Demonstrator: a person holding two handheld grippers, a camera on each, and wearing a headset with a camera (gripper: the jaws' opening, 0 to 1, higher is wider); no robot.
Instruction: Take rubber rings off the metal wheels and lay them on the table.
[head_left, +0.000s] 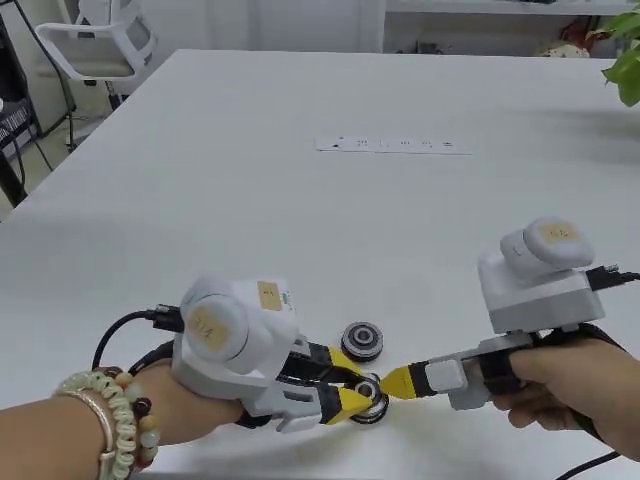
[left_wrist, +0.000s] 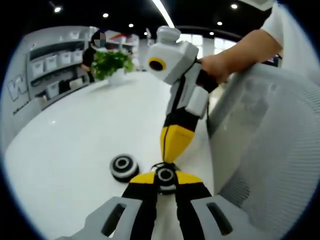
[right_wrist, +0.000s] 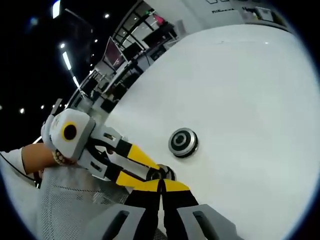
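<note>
Two grippers meet near the white table's (head_left: 300, 210) front edge. The left gripper (head_left: 354, 384) clamps a small round metal wheel (head_left: 371, 393), which is mostly hidden between its jaws. The right gripper (head_left: 389, 382), jaws pressed together, touches the wheel's rim; whether it pinches the black rubber ring is unclear. Just beyond lies a second metal wheel (head_left: 362, 340), and farther off a white power strip (head_left: 392, 145).

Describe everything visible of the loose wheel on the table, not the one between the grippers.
The small round metal wheel lies flat on the white table, hub up. Concentric bands show: a black outer one, seemingly its rubber ring, a shiny silver one, a dark hub. It sits just past the tips of the left hand-held gripper and right hand-held gripper, clear of both and of the second wheel they meet at; only the table touches it.
</note>
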